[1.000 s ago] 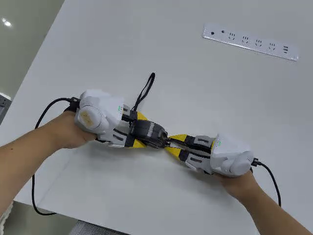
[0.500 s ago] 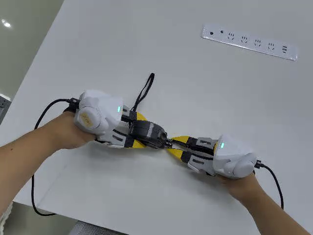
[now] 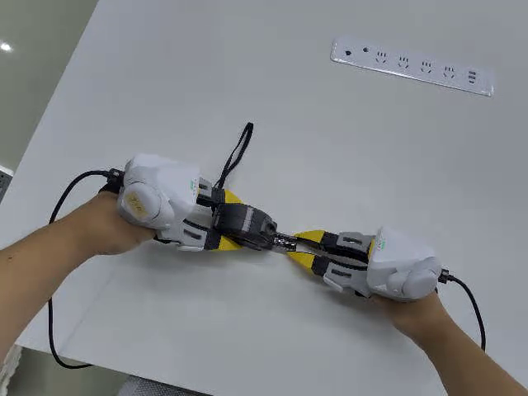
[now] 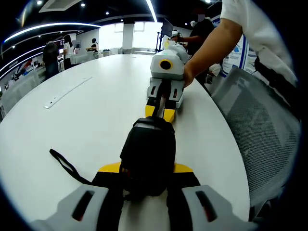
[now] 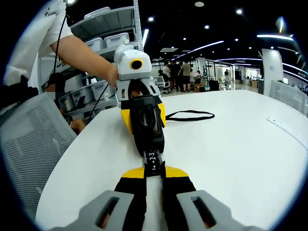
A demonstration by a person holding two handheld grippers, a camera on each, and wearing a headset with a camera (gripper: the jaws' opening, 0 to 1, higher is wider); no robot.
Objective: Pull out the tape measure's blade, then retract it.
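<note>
Tape measure on the surface, case clenched by left tool; right tool clenched on blade tip, barely extended. Pull straight along blade line, level, case braced, no twist.

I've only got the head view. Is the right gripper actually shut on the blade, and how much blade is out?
Observer: Yes. In the right gripper view the right gripper is shut on the blade. Only a short stretch with black numerals shows between it and the tape measure case.
Operator: And the left one's hold?
Observer: In the left gripper view the left gripper clamps the case's near end, with one yellow pad showing on each side.
</note>
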